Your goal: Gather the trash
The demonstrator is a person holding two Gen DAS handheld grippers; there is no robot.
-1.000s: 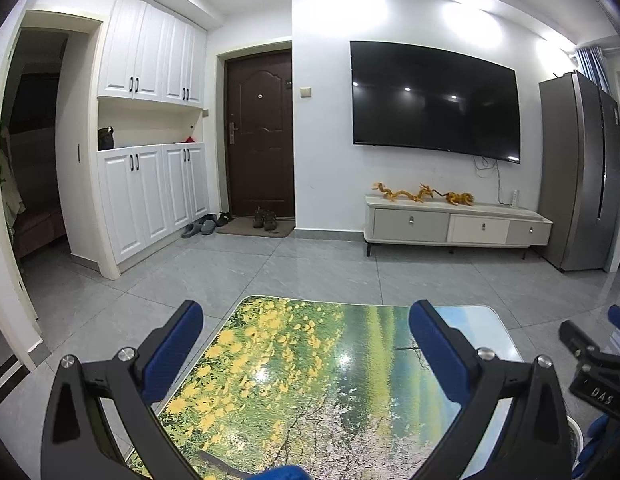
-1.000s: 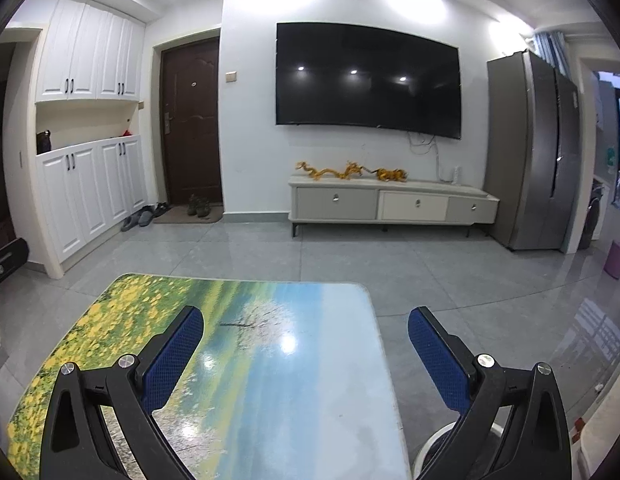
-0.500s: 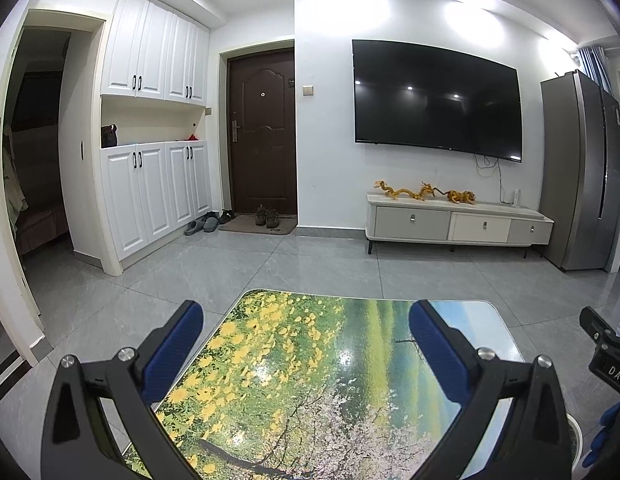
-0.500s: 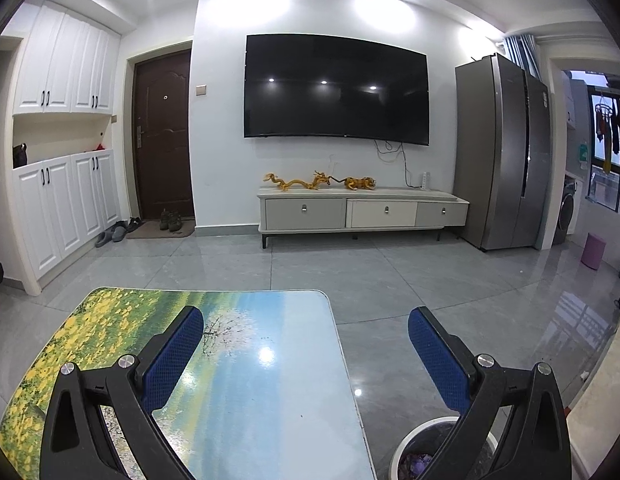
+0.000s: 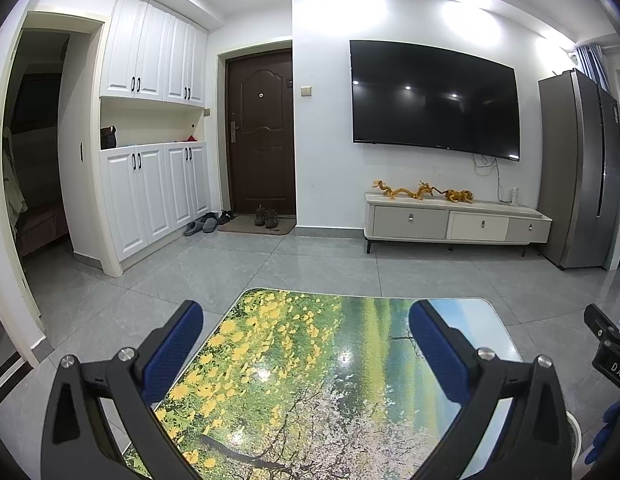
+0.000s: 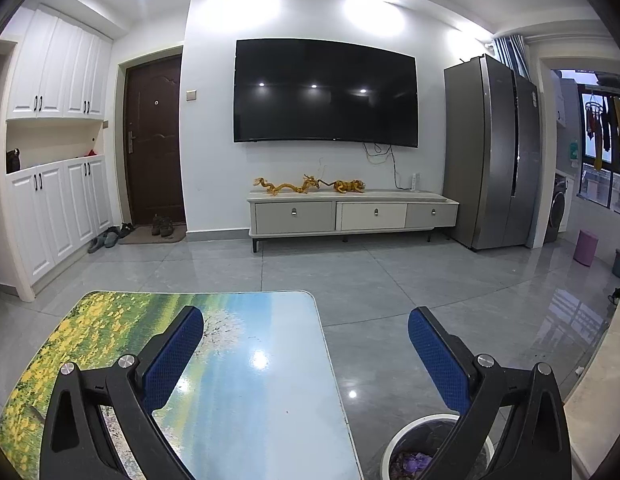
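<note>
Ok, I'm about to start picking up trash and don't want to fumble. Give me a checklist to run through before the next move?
1. Left gripper open, nothing held: ok.
2. Right gripper open, nothing held: ok.
3. Trash bin in view beside the table, on the floor: ok.
4. Bin has room: cannot tell, only purple scraps show at the bottom.
5. Trash located on the tabletop: not ok, none visible.

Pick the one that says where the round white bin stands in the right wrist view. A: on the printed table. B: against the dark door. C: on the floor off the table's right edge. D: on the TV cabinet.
C: the bin sits on the grey floor tiles just right of the table, low in the frame under the right gripper.
</note>
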